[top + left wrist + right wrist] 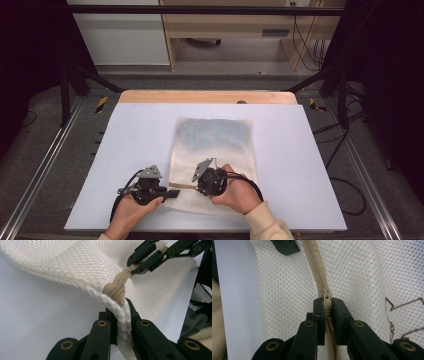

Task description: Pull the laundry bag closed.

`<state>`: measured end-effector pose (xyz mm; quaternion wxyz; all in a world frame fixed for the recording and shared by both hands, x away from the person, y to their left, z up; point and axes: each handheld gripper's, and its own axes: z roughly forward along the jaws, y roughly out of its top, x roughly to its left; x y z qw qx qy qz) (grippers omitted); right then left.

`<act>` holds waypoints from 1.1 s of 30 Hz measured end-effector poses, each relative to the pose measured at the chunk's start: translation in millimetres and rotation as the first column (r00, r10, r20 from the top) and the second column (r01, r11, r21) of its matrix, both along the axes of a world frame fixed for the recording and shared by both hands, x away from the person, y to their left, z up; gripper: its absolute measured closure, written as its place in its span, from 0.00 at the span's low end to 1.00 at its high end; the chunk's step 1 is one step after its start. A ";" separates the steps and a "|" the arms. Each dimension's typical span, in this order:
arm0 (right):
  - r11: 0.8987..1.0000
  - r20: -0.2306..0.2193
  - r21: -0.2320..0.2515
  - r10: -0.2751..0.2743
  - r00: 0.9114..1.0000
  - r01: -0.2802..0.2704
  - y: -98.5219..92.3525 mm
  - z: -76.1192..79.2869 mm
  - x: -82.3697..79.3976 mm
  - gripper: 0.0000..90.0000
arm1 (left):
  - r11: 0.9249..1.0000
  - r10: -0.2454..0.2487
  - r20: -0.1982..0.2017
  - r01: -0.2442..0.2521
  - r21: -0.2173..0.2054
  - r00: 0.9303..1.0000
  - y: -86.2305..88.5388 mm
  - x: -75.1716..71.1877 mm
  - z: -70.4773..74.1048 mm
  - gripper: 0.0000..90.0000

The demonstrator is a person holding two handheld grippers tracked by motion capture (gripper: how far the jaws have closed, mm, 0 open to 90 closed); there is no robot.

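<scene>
A cream mesh bag lay flat near the front edge of the white table, with bluish contents showing dimly through the weave; what they were could not be made out. At its front left corner, the left gripper was clenched on the corded edge beside the tan zipper end. Further right, the right gripper was clamped on the zipper pull. A brown stitched mark was cut off by the frame edge.

It looked like a lab recording bay: a white counter stood inside a black metal frame, hazard tape marked the grey floor, and cables hung beyond the far edge.
</scene>
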<state>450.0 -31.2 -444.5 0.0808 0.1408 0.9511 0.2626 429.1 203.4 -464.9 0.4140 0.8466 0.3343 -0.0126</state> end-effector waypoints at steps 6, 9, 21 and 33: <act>1.000 -0.001 0.007 -0.010 1.000 0.010 -12.1 2.1 -1.5 0.91 | 1.000 -0.009 0.003 0.009 -0.005 1.000 -2.2 -1.4 -0.2 0.95; 1.000 -0.006 0.013 -0.017 1.000 0.017 -16.8 2.6 -3.5 0.91 | 1.000 -0.011 0.003 0.011 -0.009 1.000 -3.0 -2.2 -0.3 0.95; 0.998 -0.005 0.021 -0.063 0.998 0.063 -38.5 3.8 -5.3 0.91 | 1.000 -0.007 0.001 0.007 -0.014 1.000 -1.0 -2.3 -0.4 0.95; 0.989 -0.005 0.052 -0.138 0.990 0.138 -74.0 4.5 -10.4 0.91 | 1.000 -0.005 -0.001 0.005 -0.017 1.000 -1.4 -2.5 -1.6 0.95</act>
